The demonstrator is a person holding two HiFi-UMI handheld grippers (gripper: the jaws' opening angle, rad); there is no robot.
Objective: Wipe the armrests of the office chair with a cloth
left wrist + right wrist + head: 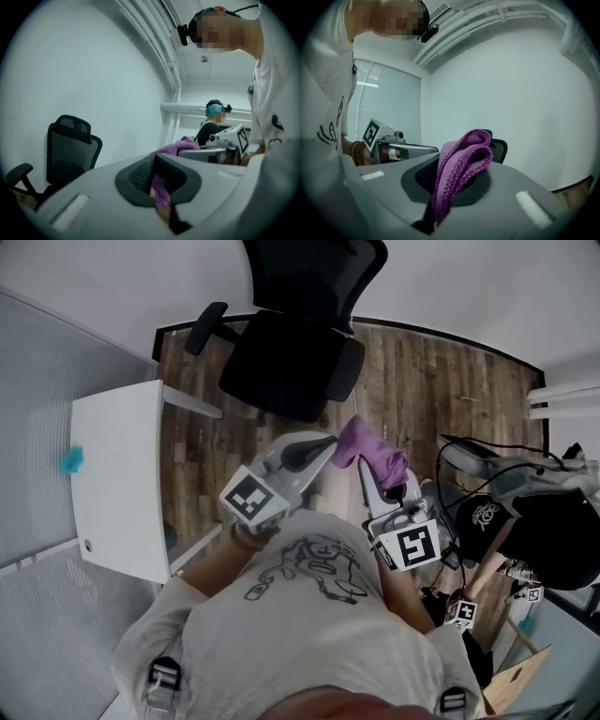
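No words or numbers are showing legibly; the left marker cube (255, 500) and right marker cube (412, 546) are displaying only black-and-white square patterns.

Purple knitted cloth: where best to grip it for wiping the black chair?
Best edge-on at the fold of the purple knitted cloth, jaws across the layers, as the right gripper does: its loop bulges beyond as a pad. The left gripper holds another end.
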